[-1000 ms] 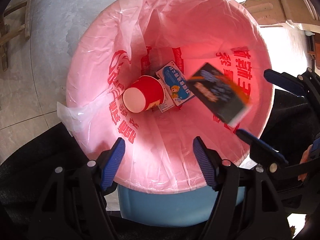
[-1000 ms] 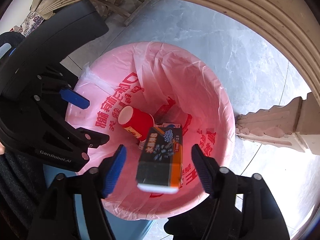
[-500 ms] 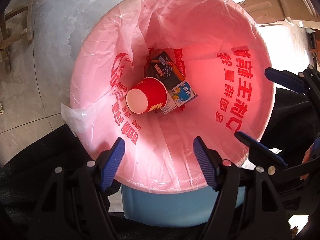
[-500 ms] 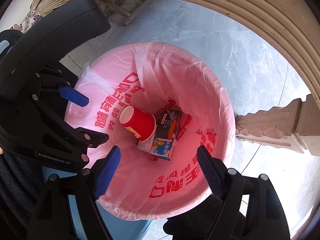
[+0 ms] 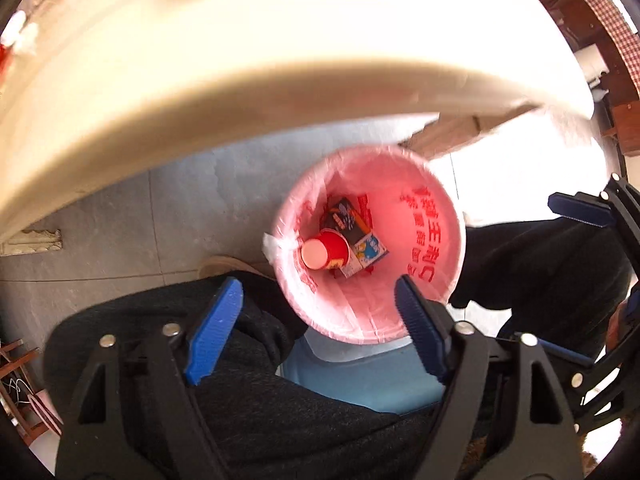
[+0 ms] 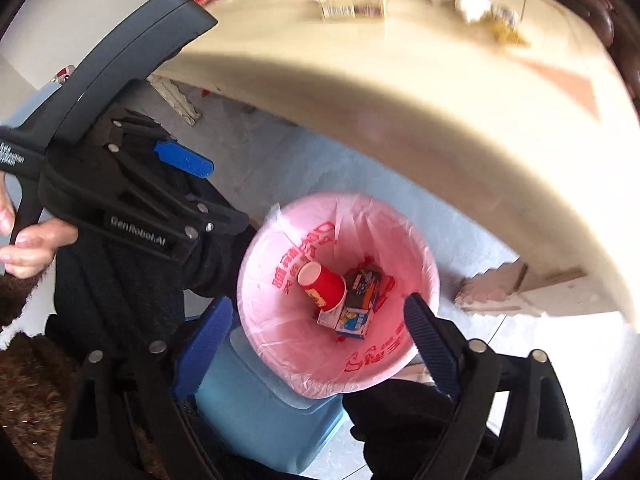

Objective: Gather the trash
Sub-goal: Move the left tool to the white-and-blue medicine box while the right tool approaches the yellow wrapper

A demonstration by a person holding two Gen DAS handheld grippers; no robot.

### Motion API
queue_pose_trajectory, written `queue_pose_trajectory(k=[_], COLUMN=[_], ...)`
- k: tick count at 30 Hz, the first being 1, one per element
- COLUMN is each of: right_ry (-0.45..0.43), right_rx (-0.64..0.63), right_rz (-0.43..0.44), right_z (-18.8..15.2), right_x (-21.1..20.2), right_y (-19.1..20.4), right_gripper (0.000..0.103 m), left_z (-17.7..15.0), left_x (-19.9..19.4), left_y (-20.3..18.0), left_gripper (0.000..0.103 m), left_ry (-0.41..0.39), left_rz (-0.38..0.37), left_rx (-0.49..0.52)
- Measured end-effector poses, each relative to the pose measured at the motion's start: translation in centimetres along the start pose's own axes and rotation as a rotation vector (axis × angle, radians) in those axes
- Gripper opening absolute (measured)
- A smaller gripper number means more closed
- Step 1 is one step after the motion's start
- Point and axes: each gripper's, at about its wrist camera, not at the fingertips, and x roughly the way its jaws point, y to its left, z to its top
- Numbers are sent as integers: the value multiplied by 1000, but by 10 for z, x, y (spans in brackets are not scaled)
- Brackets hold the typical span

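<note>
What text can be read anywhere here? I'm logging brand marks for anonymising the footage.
"GenRobot.AI": white lettering on the left gripper body, seen from the right wrist view.
Red Chinese characters on the pink bin liner: too blurred to read.
Print on the red cup and cartons: unreadable.

Each gripper is black plastic with blue ribbed pads (image 5: 214,332) on its jaws and silver screws at the joints. The left gripper (image 6: 186,160) carries white "GenRobot.AI" lettering. A bare-skinned hand (image 6: 28,246) shows beside dark knit clothing (image 5: 280,412).
</note>
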Motion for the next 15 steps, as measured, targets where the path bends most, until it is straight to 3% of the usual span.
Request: queue_pose_trajectory(k=[4,7,15], right_ry=[-104,-174,-313], right_rx=[-31,-10,77], right_rz=[-96,-149,-266], right_z=[38,70,138], right_x=[-66,-108,-186], right_y=[-10,-29,-88], right_gripper=[96,96,96], left_z=[34,61,121], left_x=[-78,-124,-192], left_y=[13,21,22], left_gripper=[83,84,88], left_ry=[-119,-164,-222], left_rz=[78,130,183], left_rx=[-31,-35,-48])
